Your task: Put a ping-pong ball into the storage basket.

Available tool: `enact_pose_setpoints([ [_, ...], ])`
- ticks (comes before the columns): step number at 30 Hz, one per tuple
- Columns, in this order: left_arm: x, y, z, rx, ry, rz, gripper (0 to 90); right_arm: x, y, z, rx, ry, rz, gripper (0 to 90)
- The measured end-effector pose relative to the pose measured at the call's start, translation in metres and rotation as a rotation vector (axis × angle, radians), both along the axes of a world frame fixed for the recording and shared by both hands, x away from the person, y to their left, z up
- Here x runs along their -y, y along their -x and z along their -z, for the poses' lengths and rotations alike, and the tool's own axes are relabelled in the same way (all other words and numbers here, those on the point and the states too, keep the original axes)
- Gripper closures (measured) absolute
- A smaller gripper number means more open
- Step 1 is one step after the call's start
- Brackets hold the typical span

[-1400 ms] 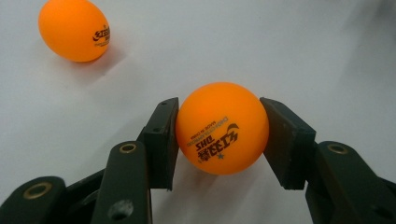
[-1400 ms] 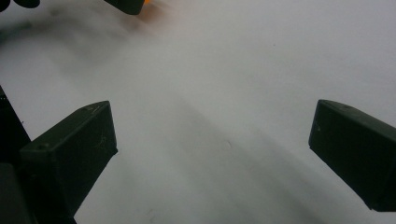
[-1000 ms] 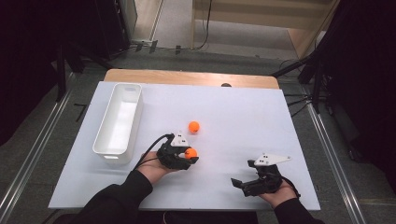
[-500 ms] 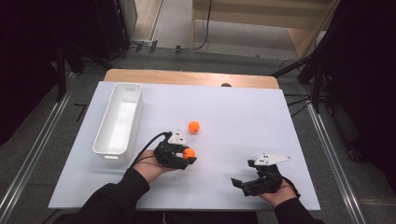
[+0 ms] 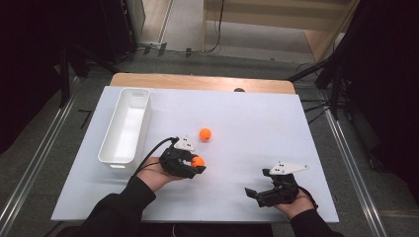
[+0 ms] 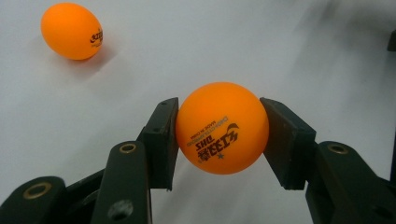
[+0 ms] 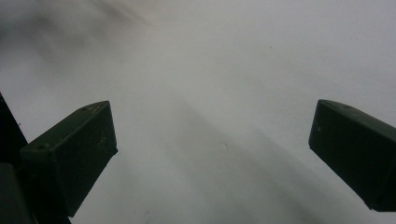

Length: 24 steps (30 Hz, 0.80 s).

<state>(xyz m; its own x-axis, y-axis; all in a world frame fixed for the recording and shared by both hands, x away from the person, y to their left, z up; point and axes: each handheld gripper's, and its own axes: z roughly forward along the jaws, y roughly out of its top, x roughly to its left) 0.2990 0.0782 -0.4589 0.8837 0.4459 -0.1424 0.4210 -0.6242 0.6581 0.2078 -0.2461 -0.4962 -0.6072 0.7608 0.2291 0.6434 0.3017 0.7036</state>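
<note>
Two orange balls: left gripper (image 6: 219, 128) pinches the DHS-printed ball (image 6: 222, 128), second ball (image 6: 71, 31) at ten o'clock, right gripper (image 7: 212, 154) spread wide.

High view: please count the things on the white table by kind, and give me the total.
Orange ball: 2, one held in the left gripper as ball, one loose ball.
White bin: 1.
Total: 3.

A loose ball (image 5: 205, 134) lies on the table (image 5: 247, 113), right of the bin (image 5: 126, 126).
</note>
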Motion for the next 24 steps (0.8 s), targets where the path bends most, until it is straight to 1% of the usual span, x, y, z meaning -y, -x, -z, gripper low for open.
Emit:
enact_pose_setpoints([
  [1,-0.001,0.000,-0.002,0.000,-0.014,0.014,50.2,0.000,0.000,0.000,0.003,0.001,0.001,0.0],
  [3,-0.003,0.000,-0.005,-0.007,-0.009,0.015,50.1,0.000,0.000,0.000,0.003,0.000,0.001,0.0],
  [8,-0.008,-0.001,-0.011,-0.005,-0.007,0.031,50.1,-0.001,0.000,0.000,-0.004,-0.001,-0.001,0.0],
  [10,-0.008,-0.001,-0.012,-0.007,-0.005,0.026,50.1,-0.001,0.000,0.000,-0.005,-0.003,0.000,0.0],
  [12,-0.011,-0.002,-0.014,-0.017,-0.014,0.031,50.1,-0.001,0.000,0.000,-0.005,-0.002,-0.001,0.0],
  [13,-0.012,-0.003,-0.015,-0.021,-0.010,0.028,50.1,-0.001,0.000,0.000,-0.005,-0.002,-0.001,0.0],
  [17,-0.015,-0.004,-0.017,-0.018,-0.011,0.028,50.1,-0.001,0.000,0.000,-0.009,-0.002,-0.001,0.0],
  [22,-0.020,-0.006,-0.021,-0.024,-0.022,0.026,50.1,-0.001,0.000,0.000,-0.008,0.000,-0.002,0.0],
  [24,-0.020,-0.006,-0.021,-0.025,-0.019,0.028,50.1,-0.001,0.000,0.000,-0.008,-0.001,-0.001,0.0],
])
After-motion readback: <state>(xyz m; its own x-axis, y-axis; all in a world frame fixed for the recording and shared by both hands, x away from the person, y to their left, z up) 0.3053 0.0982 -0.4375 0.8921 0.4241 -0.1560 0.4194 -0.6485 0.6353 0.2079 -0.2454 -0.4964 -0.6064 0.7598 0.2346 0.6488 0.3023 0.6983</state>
